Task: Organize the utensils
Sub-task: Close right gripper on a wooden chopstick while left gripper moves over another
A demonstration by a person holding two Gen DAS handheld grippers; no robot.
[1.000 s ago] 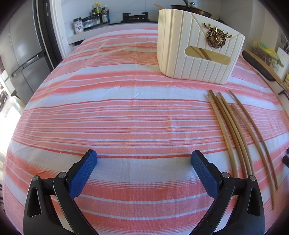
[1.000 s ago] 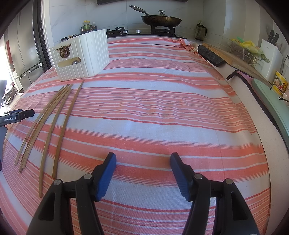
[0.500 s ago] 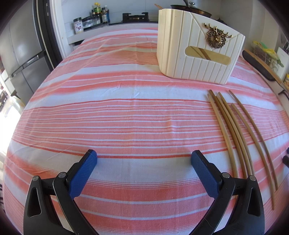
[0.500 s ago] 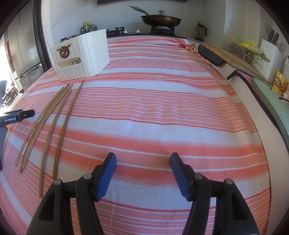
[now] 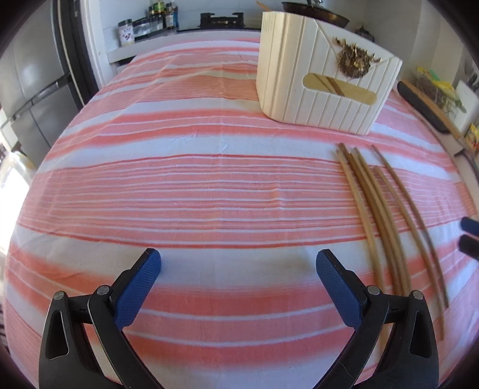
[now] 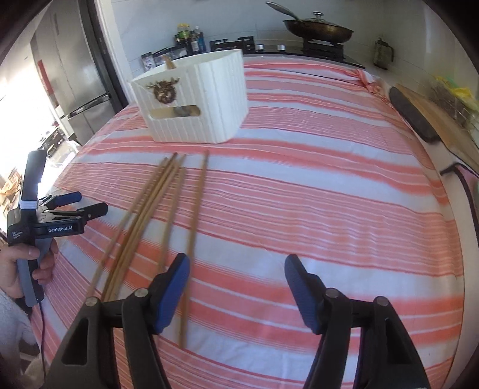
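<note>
Both claws gape empty: left claw [image 5: 238, 270] has the chopsticks [image 5: 386, 221] to its right; right claw [image 6: 236, 269], jaws just narrowing (nothing between), has them beside its left finger.

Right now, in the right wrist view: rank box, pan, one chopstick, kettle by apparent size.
1. Box, biggest by area.
2. Chopstick: longest of all, but thin; it lies nearest the camera, which inflates it.
3. Pan, far back on the stove, so it looks shrunken.
4. Kettle, smallest, also far back.

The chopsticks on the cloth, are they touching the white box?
Apart. The right wrist view shows striped cloth between the tips of the chopsticks and the base of the white box.
</note>
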